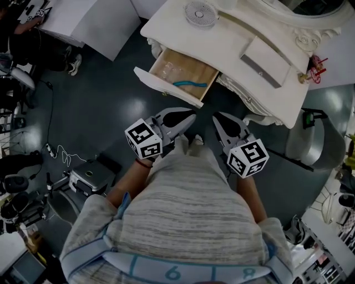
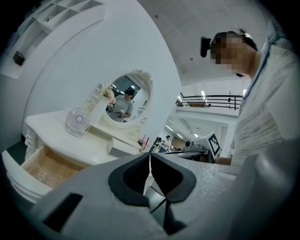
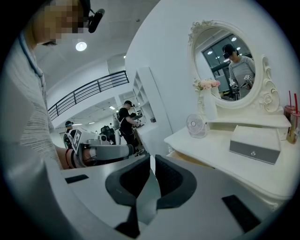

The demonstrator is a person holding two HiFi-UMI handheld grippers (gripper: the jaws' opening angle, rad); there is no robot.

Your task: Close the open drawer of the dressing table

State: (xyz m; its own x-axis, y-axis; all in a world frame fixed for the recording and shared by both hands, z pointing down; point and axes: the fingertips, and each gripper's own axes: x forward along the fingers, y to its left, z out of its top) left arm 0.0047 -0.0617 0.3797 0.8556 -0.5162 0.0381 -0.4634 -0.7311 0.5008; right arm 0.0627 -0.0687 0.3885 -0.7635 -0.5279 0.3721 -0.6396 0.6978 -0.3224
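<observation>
The white dressing table (image 1: 233, 41) stands at the top of the head view. Its drawer (image 1: 166, 83) is pulled out toward me; the wooden bottom holds a teal object (image 1: 191, 84) and some clear wrapping. In the left gripper view the open drawer (image 2: 42, 168) lies at the lower left. My left gripper (image 1: 188, 117) (image 2: 149, 157) and right gripper (image 1: 217, 117) (image 3: 152, 159) hover side by side close to my body, short of the drawer front and apart from it. Both have their jaws shut on nothing.
On the tabletop sit a small white fan (image 1: 200, 13), a grey-fronted box (image 1: 265, 61) and an oval mirror (image 3: 232, 65). A grey round chair (image 1: 310, 141) stands right of the table. A case (image 1: 89, 180) and cables lie on the dark floor at left.
</observation>
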